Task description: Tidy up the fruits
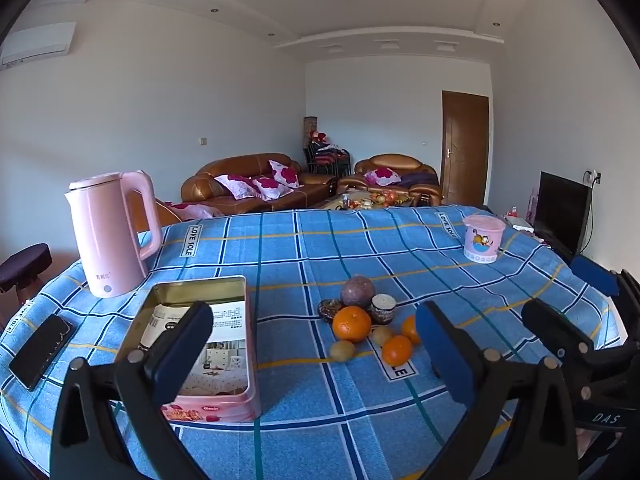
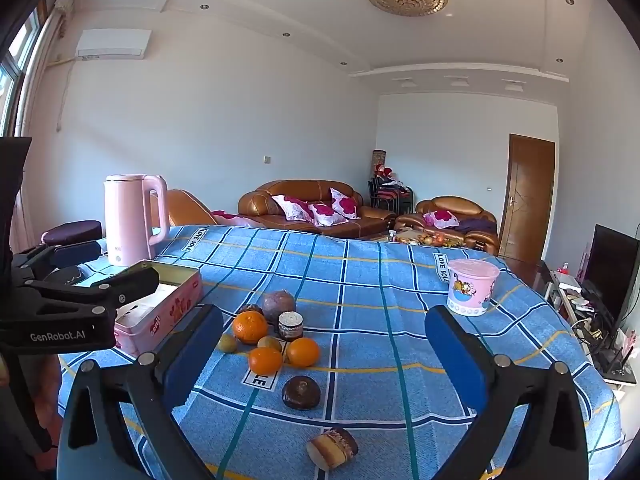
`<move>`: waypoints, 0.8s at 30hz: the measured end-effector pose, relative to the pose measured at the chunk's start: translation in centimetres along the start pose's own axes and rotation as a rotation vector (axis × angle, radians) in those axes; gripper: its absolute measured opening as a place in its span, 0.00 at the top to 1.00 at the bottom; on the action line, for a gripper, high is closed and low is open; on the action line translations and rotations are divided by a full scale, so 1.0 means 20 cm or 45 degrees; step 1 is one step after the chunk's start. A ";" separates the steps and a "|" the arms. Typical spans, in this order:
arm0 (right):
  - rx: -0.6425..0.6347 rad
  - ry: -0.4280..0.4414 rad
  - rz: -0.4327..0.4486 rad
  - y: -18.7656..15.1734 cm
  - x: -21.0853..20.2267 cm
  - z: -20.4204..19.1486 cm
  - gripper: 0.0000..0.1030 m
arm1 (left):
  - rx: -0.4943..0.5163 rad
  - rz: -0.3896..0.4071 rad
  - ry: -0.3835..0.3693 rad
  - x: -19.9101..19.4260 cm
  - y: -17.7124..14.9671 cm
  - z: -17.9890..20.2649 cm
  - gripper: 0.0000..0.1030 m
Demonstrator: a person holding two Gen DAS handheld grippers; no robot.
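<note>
A cluster of fruit lies mid-table on the blue checked cloth: a large orange [image 1: 351, 323] [image 2: 249, 327], two smaller oranges [image 1: 397, 350] [image 2: 265, 361], a round purple fruit [image 1: 358, 291] [image 2: 279, 306], small greenish-brown fruits [image 1: 342, 351] [image 2: 227, 343] and dark brown pieces [image 2: 301, 392]. An open pink tin [image 1: 208, 344] [image 2: 160, 312] with leaflets inside lies to their left. My left gripper [image 1: 314, 354] is open and empty, in front of the fruit and tin. My right gripper [image 2: 324, 354] is open and empty, hovering before the fruit.
A pink kettle [image 1: 110, 232] [image 2: 134, 218] stands back left. A pink cartoon tub [image 1: 482, 238] [image 2: 472, 286] stands back right. A black phone [image 1: 42, 350] lies by the left edge. A cut brown piece [image 2: 332, 448] lies near the front. Sofas lie beyond the table.
</note>
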State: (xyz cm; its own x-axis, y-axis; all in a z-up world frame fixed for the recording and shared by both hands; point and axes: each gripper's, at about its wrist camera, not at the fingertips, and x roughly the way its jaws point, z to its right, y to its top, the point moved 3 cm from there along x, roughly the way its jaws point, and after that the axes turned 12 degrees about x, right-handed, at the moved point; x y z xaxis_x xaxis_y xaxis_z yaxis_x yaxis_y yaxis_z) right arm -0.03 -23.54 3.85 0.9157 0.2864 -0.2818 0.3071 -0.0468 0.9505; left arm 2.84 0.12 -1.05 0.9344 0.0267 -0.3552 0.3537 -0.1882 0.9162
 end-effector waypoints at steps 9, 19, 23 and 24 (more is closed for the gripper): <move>0.008 0.008 -0.010 -0.02 0.02 -0.01 0.01 | 0.000 -0.004 -0.001 0.01 -0.01 0.00 0.00; 0.010 0.016 -0.021 -0.02 0.02 -0.02 0.01 | 0.005 -0.012 -0.001 0.01 -0.02 0.00 0.00; 0.011 0.017 -0.021 -0.02 0.02 -0.02 0.01 | 0.007 -0.013 -0.001 0.01 -0.03 0.00 0.00; 0.011 0.019 -0.021 -0.02 0.02 -0.02 0.01 | 0.006 -0.012 -0.001 0.01 -0.03 0.00 0.00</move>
State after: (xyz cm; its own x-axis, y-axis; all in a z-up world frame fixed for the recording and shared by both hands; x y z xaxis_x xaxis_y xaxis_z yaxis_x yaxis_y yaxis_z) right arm 0.06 -23.03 3.33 0.9067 0.3013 -0.2952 0.3243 -0.0501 0.9446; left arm 2.87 0.23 -1.59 0.9309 0.0280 -0.3641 0.3624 -0.1928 0.9118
